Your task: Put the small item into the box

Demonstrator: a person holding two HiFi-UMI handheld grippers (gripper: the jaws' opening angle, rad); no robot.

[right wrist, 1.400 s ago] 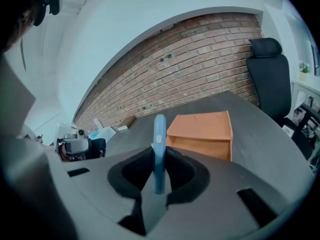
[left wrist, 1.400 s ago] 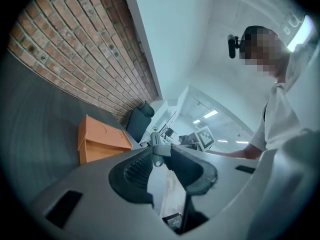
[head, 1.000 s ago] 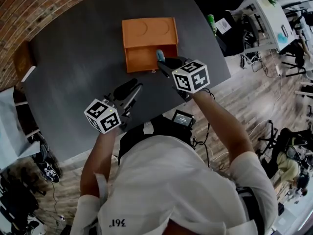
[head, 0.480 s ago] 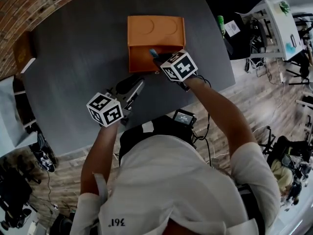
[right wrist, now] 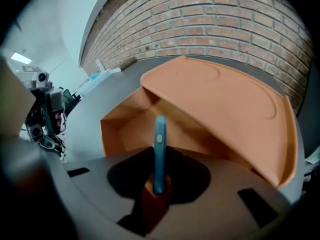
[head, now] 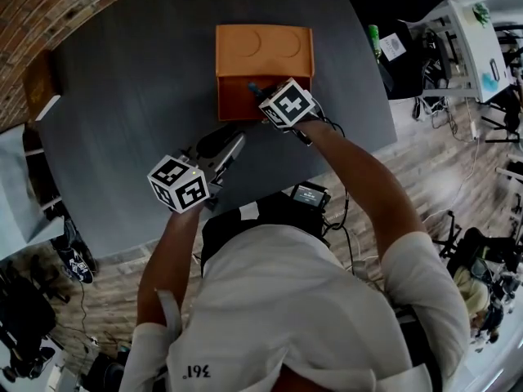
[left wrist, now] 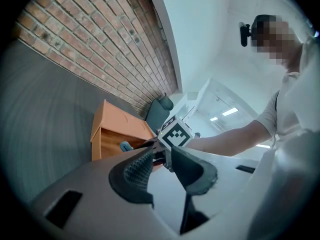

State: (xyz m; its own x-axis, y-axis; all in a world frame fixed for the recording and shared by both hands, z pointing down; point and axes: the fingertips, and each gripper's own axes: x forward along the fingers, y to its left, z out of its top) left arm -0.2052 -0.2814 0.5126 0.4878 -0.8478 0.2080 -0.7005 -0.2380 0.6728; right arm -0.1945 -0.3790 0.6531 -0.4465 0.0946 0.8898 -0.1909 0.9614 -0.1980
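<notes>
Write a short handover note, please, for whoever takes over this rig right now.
Left gripper: jaws apart, empty, held over the grey table, short of the box.
Right gripper: jaws shut on the small blue item, pointing down into the mouth of the orange box.
Box: on the table, its opening facing the person.
Done: item picked up and brought to the box.
Left: lower it inside, open the jaws, withdraw.
</notes>
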